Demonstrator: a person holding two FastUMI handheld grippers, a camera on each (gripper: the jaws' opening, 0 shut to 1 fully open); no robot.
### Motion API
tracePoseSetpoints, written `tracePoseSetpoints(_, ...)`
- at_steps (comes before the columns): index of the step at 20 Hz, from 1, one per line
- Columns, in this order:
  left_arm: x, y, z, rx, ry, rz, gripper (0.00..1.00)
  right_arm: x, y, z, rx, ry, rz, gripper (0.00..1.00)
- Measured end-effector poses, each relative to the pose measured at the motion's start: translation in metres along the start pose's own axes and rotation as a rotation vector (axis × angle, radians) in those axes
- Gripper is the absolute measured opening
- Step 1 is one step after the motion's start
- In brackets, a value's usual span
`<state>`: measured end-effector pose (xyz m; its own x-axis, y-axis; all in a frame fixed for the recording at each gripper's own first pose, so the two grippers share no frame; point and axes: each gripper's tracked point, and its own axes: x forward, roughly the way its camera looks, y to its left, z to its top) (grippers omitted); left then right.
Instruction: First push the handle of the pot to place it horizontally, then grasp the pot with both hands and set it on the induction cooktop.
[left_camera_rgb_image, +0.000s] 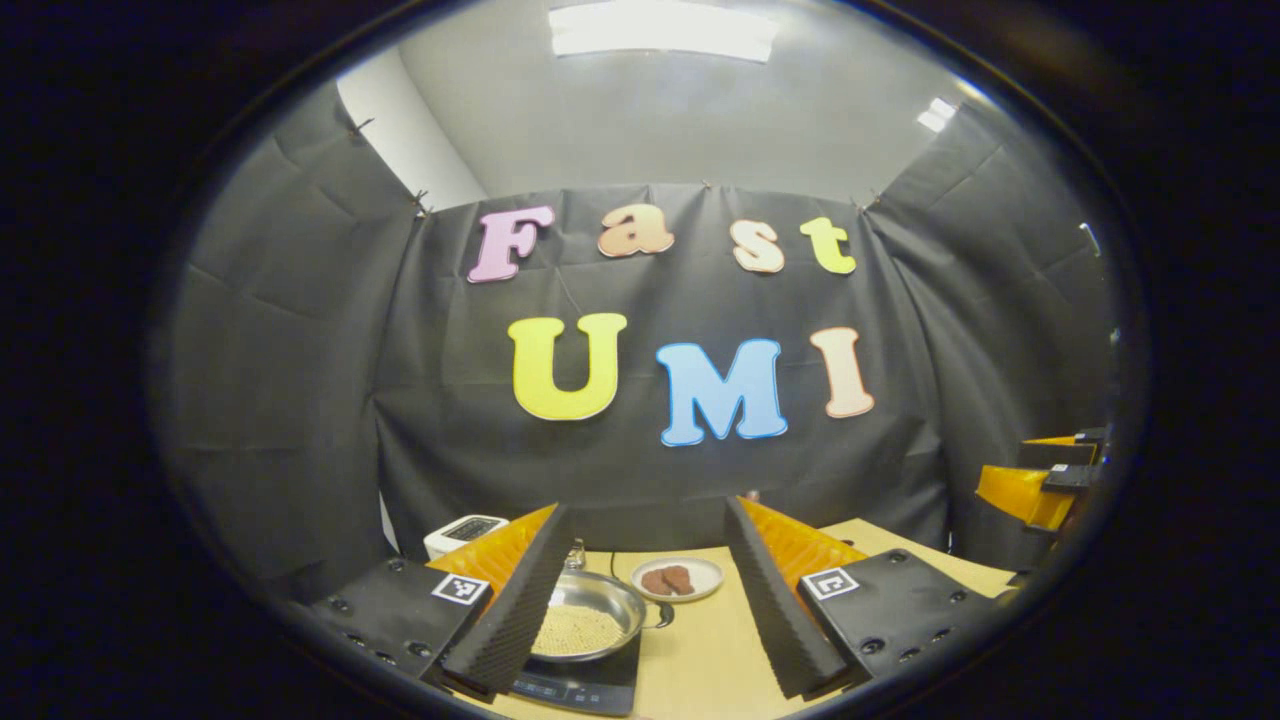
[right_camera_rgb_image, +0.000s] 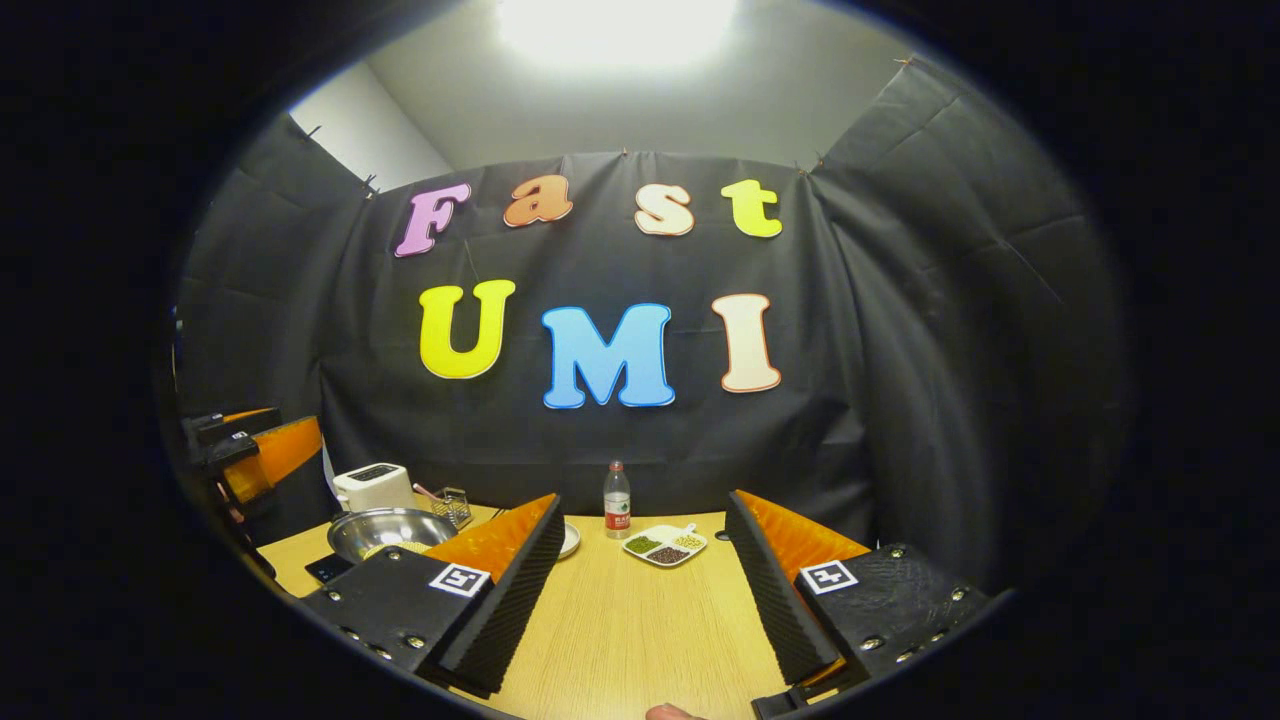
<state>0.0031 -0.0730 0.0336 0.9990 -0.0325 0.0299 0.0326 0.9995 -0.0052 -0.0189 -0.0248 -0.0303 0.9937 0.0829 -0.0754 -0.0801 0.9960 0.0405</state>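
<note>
A: Where's the pot?

B: The pot (left_camera_rgb_image: 585, 620) sits on the induction cooktop (left_camera_rgb_image: 580, 683), at the near left of the wooden table (left_camera_rgb_image: 700, 650). It's a shiny metal pan with pale grains across its bottom, and its short dark handle (left_camera_rgb_image: 662, 615) points off to the right.

A: Is either tool on it?

B: No. In the left gripper view the left gripper (left_camera_rgb_image: 642, 600) has its jaws spread wide and holds nothing; the pot shows between its fingers, partly behind the left one, and I can't tell whether that finger touches the rim. The right gripper (right_camera_rgb_image: 640, 600) is also wide apart and empty, over bare tabletop to the right of the pot.

A: What's around the pot?

B: Just beyond it, a small plate (left_camera_rgb_image: 678, 578) with brown pieces on it. Farther left, near the cloth wall, a white toaster (right_camera_rgb_image: 372, 486), and beside that a little wire basket (right_camera_rgb_image: 455, 505). In the right gripper view, a plastic bottle (right_camera_rgb_image: 617, 513) stands at the far edge of the table, with a divided dish (right_camera_rgb_image: 665, 544) of beans just in front of it.

A: Anything else?

B: The other gripper (left_camera_rgb_image: 1045, 480) shows at the right edge of the left gripper view, raised above the table. A fingertip (right_camera_rgb_image: 672, 712) pokes in at the bottom of the right gripper view.
</note>
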Motion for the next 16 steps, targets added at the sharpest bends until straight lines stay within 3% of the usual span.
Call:
tracePoseSetpoints(4, -0.004, 0.008, 0.000, 0.019, 0.001, -0.002, 0.94, -0.006, 0.002, 0.007, -0.006, -0.022, -0.008, 0.97)
tracePoseSetpoints(6, -0.005, 0.009, 0.001, 0.012, 0.000, 0.000, 1.00, -0.006, 0.002, 0.011, -0.019, -0.031, -0.013, 0.97)
tracePoseSetpoints(9, -0.004, 0.010, 0.002, 0.007, -0.002, -0.003, 1.00, -0.004, 0.001, 0.016, -0.027, -0.043, -0.026, 0.97)
tracePoseSetpoints(13, -0.001, 0.013, -0.001, 0.006, 0.008, -0.008, 0.94, 0.000, 0.002, 0.020, -0.023, -0.052, -0.032, 0.97)
tracePoseSetpoints(16, 0.000, 0.015, -0.001, 0.006, 0.004, -0.006, 1.00, 0.004, 0.005, 0.020, -0.025, -0.056, -0.031, 0.97)
